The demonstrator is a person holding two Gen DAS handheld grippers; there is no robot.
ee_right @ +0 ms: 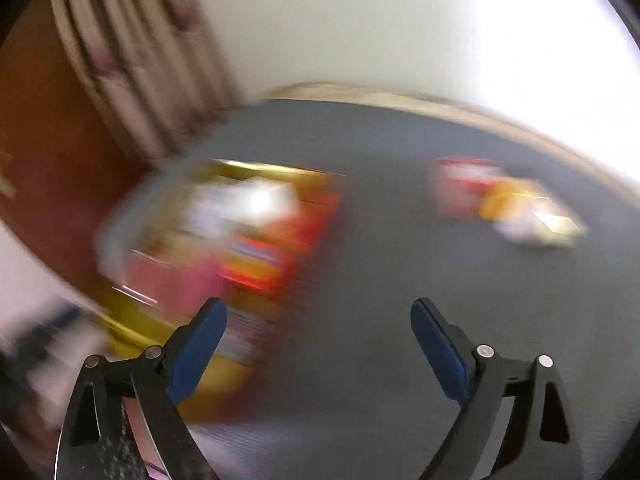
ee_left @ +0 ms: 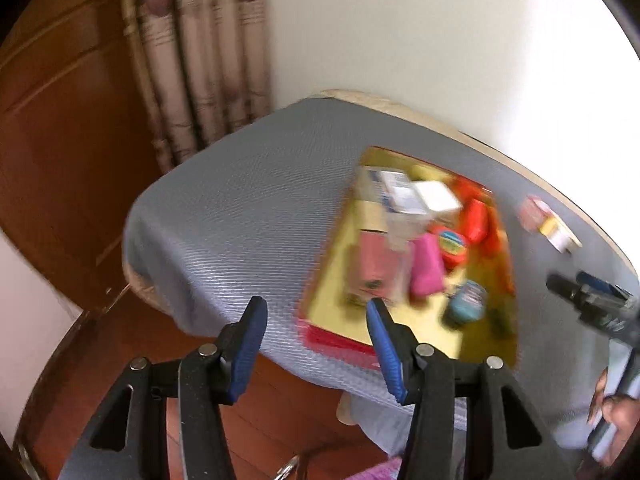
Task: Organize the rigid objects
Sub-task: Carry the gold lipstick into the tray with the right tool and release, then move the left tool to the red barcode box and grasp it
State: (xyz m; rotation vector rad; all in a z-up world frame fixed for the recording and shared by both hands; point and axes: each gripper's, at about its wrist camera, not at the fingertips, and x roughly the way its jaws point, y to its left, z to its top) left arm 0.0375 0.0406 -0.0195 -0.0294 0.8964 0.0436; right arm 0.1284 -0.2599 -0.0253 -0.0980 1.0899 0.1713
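Your left gripper (ee_left: 316, 320) hung above the near edge of the grey-covered table (ee_left: 240, 208), its 2 blue pads (ee_left: 248, 344) set partly apart with nothing between them. Your right gripper (ee_right: 318, 320) stood wide, its 2 pads (ee_right: 436, 344) far apart and empty over bare grey cloth; in the left wrist view it showed at the right edge (ee_left: 592, 300), with your hand (ee_left: 616, 412) gripping its handle lower down.

1 tray (ee_left: 332, 292), yellow inside with a red rim, sat on the table ahead of the left gripper. It held a crowd of rigid things, blurred but countable in part: 1 white and blue box (ee_left: 404, 196) at the far end, 1 pale pink box (ee_left: 372, 264) nearer, 1 bright pink block (ee_left: 428, 268) just beside it, 1 round red tin with a striped lid (ee_left: 452, 244), 1 red block (ee_left: 474, 220) behind that, and 1 small blue jar (ee_left: 468, 300) toward the near right corner. You could not tell how many more lay under them.

Outside the tray, well apart to its right near the table's far edge, 2 small boxes touched each other: 1 pink (ee_left: 534, 208) and 1 yellow and white (ee_left: 558, 232). The right wrist view was too smeared to count anything beyond the tray (ee_right: 224, 240) and that pair (ee_right: 508, 204).
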